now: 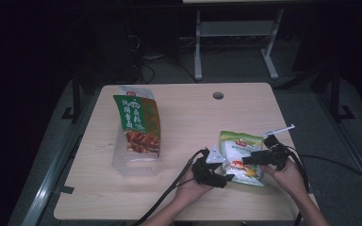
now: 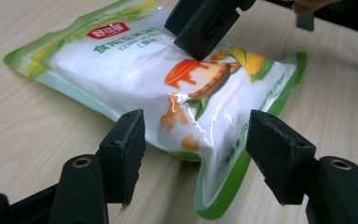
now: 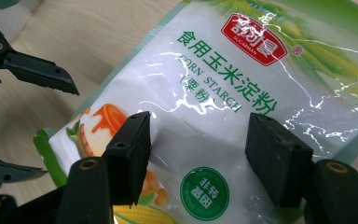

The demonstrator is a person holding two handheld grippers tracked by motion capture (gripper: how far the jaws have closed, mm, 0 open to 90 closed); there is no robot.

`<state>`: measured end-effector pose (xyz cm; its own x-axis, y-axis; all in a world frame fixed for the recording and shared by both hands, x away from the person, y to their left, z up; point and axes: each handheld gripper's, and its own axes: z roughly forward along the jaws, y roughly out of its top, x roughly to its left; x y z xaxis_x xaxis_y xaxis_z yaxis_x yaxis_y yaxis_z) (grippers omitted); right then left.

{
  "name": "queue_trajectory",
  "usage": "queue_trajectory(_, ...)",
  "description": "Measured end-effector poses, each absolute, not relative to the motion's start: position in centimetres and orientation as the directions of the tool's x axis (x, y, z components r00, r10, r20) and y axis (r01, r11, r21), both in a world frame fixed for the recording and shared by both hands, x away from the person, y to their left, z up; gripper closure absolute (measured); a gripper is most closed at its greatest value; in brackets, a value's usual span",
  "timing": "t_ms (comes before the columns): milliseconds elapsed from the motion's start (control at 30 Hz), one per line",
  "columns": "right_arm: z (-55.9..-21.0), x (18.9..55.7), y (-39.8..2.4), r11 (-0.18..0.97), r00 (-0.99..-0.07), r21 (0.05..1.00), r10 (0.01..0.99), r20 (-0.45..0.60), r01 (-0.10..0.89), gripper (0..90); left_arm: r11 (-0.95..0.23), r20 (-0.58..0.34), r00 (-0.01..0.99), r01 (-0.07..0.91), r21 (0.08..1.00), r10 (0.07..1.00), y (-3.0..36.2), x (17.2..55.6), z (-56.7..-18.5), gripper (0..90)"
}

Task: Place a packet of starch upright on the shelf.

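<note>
Both jaw pairs stood open: left gripper (image 1: 227, 178) at the corn starch bag (image 1: 242, 156)'s corner edge, right gripper (image 1: 246, 160) over its face

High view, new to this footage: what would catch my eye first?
The white-and-green corn starch bag lies flat near the table's front right edge, with the left gripper and right gripper meeting over it, jaws open. Left of the table's middle, a dark green food pouch rests on top of a clear plastic box. All around the pale wooden table the room is dark.
</note>
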<state>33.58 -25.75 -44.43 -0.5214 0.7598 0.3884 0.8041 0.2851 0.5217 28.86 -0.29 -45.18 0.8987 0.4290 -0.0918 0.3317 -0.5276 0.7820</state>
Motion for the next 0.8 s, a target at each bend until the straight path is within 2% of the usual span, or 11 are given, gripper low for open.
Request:
queue_trajectory(67, -44.4, 33.6, -24.9, 0.298, -0.531, 0.519, 0.754, 0.387, 0.801, 39.2, -0.559, -0.062, 0.897, 0.326, 0.763, 0.438, 0.0, 28.8, -45.5, 35.2)
queue_trajectory(233, -44.3, 33.7, -23.6, 0.307, -0.537, 0.515, 0.749, 0.388, 0.8, 39.0, -0.536, -0.1, 0.883, 0.364, 0.762, 0.458, 1.4, 29.1, -45.8, 34.2)
queue_trajectory(500, -44.3, 33.8, -21.2, 0.331, -0.563, 0.525, 0.734, 0.379, 0.784, 39.1, -0.54, -0.092, 0.868, 0.383, 0.749, 0.487, 3.9, 29.1, -45.4, 34.2)
queue_trajectory(700, -43.7, 34.2, -20.9, 0.367, -0.573, 0.501, 0.737, 0.358, 0.784, 38.4, -0.491, -0.113, 0.866, 0.378, 0.785, 0.487, 4.2, 29.3, -44.0, 38.6)
queue_trajectory(800, -43.6, 34.5, -22.4, 0.318, -0.542, 0.518, 0.756, 0.368, 0.794, 38.1, -0.502, -0.111, 0.875, 0.37, 0.781, 0.471, 3.6, 29.4, -43.8, 43.6)
